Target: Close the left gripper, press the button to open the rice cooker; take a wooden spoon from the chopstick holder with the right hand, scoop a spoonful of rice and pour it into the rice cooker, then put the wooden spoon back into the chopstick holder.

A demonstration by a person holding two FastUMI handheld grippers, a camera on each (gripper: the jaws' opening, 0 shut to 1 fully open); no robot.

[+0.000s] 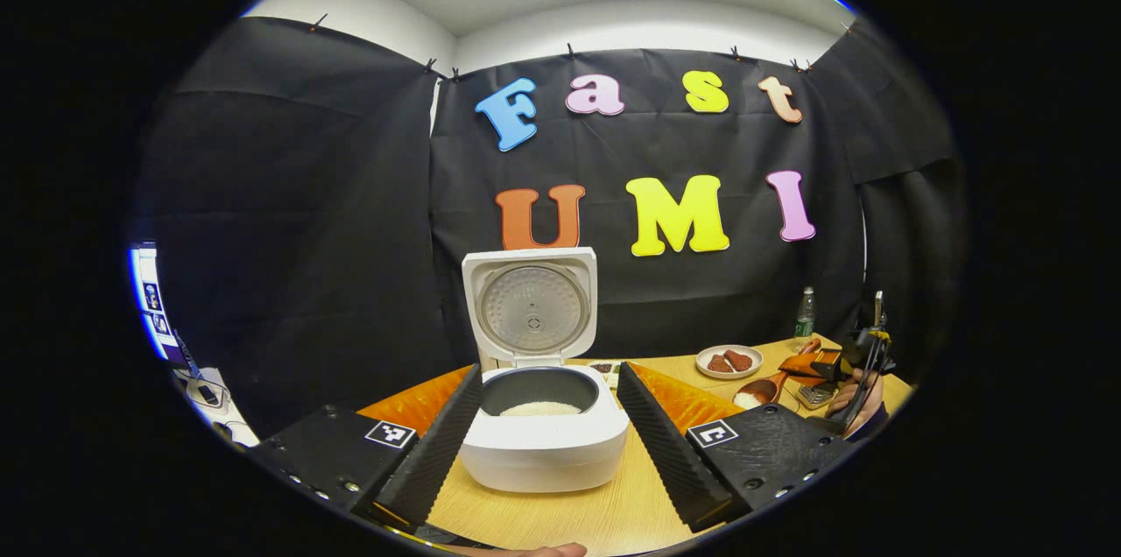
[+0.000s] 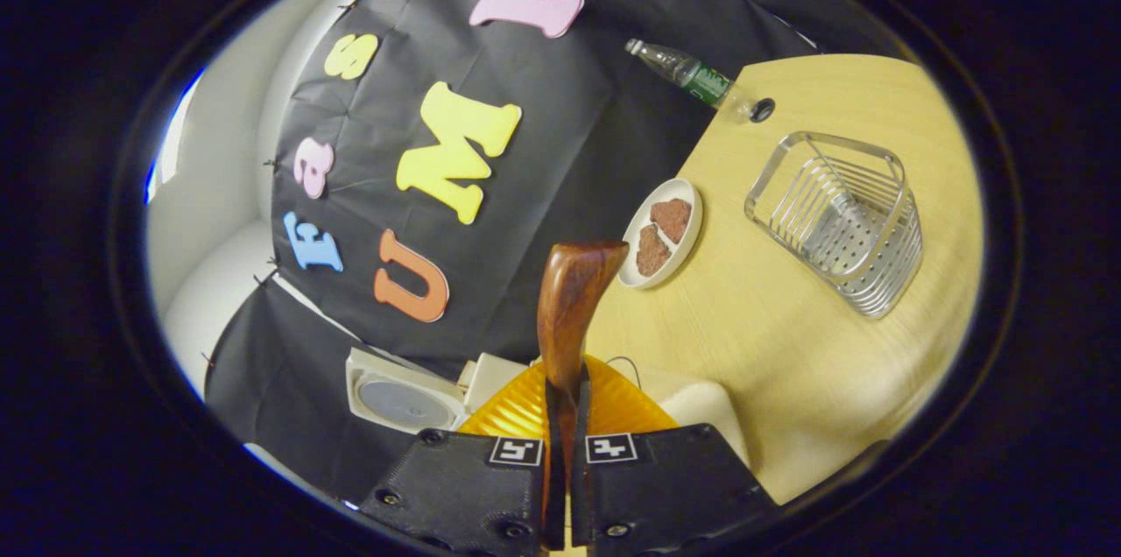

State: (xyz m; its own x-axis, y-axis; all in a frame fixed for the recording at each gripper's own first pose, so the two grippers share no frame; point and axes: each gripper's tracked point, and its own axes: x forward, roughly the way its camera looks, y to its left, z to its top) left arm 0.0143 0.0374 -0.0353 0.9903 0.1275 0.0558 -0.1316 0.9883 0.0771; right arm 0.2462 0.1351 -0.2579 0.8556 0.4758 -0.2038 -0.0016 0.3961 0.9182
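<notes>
Over on the left the left gripper hangs low over the desk, its ridged fingers spread wide with the rice cooker sitting between them, untouched. The cooker is a smooth white plastic box with rounded corners; its lid stands upright at the back, showing a dull metal inner plate, and a shallow bed of white rice lies in the dark pot.

Moving right, a small white plate carries two brownish pieces, and behind it stands a clear bottle. Beyond that the right gripper holds the wooden spoon, whose bowl looks loaded with rice. In the right gripper view its fingers are clamped on the spoon's dark, polished handle, the curved end rising between them. Further right sits the chopstick holder, a wire basket with a perforated metal base.

I'd judge the spoon light, rigid and a bit slick from its varnish, so a grip on the handle suits it; the loose grains will spill unless the bowl stays level until it's over the pot.
</notes>
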